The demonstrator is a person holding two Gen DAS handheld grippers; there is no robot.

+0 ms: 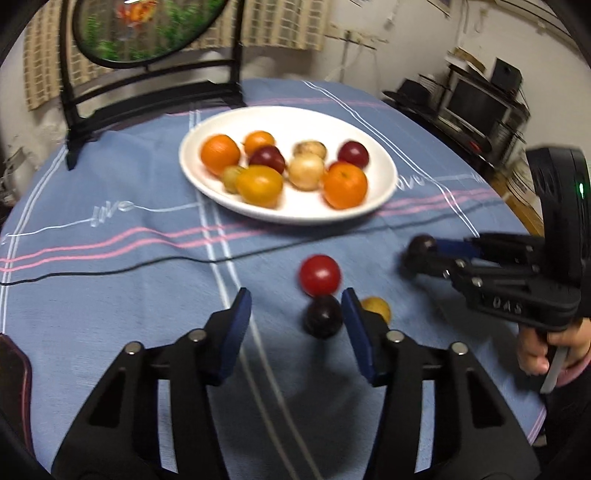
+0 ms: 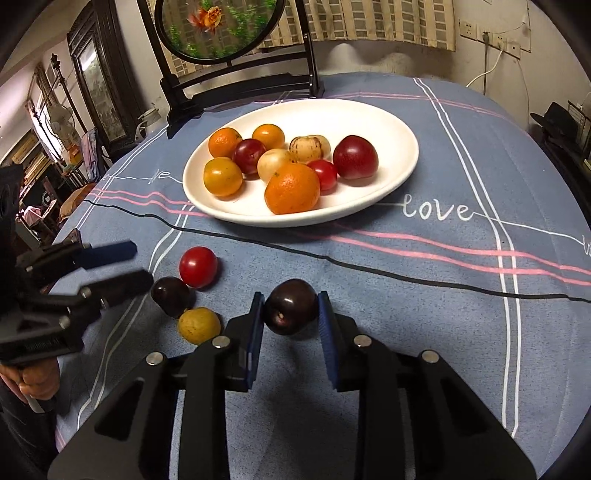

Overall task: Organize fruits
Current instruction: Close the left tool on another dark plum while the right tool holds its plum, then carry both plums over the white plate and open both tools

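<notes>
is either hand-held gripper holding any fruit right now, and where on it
The right hand-held gripper clamps a dark plum by its two opposite sides. The left hand-held gripper holds nothing; its pads stand apart.

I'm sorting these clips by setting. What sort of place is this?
Most likely a lived-in home room: a table under a blue "love" tablecloth, a white plate of fruit, an ornamental round screen.
</notes>
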